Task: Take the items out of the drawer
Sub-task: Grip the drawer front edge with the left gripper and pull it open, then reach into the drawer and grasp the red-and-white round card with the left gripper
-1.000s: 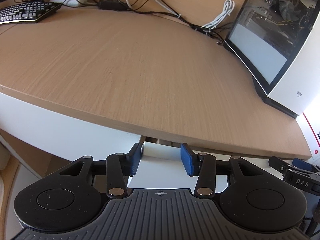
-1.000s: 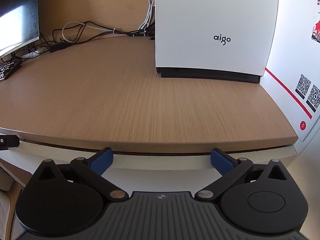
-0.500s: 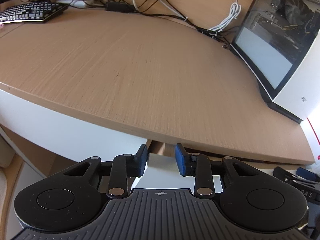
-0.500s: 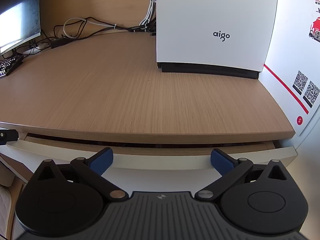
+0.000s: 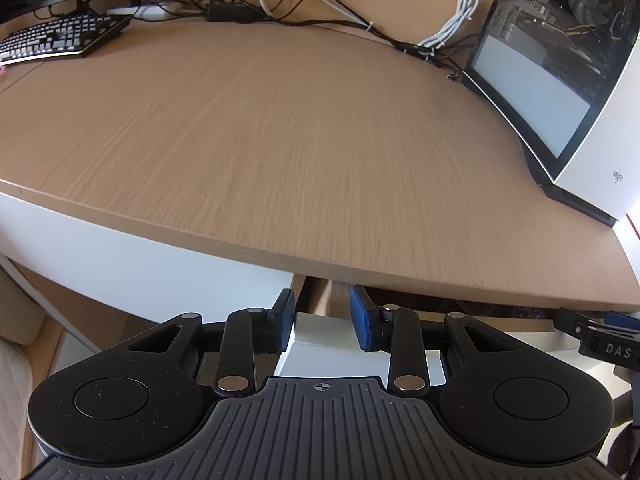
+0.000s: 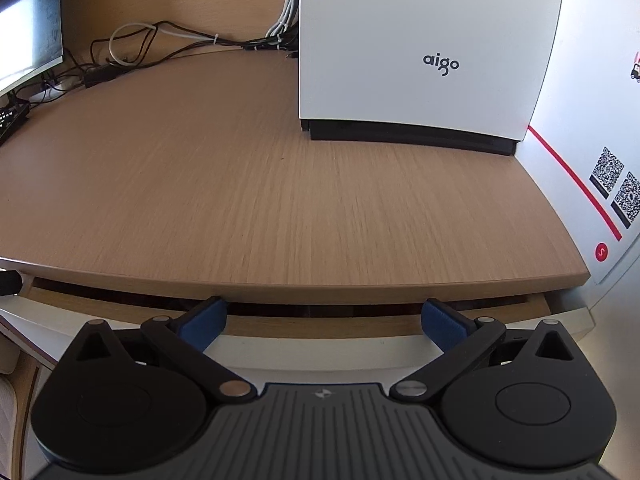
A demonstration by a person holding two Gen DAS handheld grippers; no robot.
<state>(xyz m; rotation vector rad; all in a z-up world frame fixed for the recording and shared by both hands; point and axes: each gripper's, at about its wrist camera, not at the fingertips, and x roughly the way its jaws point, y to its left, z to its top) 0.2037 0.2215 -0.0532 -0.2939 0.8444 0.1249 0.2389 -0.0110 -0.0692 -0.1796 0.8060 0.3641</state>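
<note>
The white drawer front [image 5: 320,340] sticks out a little from under the wooden desk top [image 5: 280,140]. My left gripper [image 5: 323,318] is shut on the left end of this front, with a blue pad on each side of the panel. Behind it a narrow dark gap shows the drawer's wooden inside wall [image 5: 334,296]; what lies inside is hidden. In the right wrist view the same drawer front [image 6: 320,354] runs across below the desk edge. My right gripper [image 6: 324,320] hovers over it, wide open and holding nothing.
A white computer case [image 6: 420,48] stands at the back right of the desk, against a white wall panel [image 6: 580,140] with QR codes. A keyboard [image 5: 56,38], a monitor [image 6: 28,32] and tangled cables [image 5: 300,4] lie at the back left.
My left gripper's jaws closed onto the end of the drawer front. The drawer came out slightly, and the dark gap under the desk edge grew wider. The right gripper stayed wide open.
</note>
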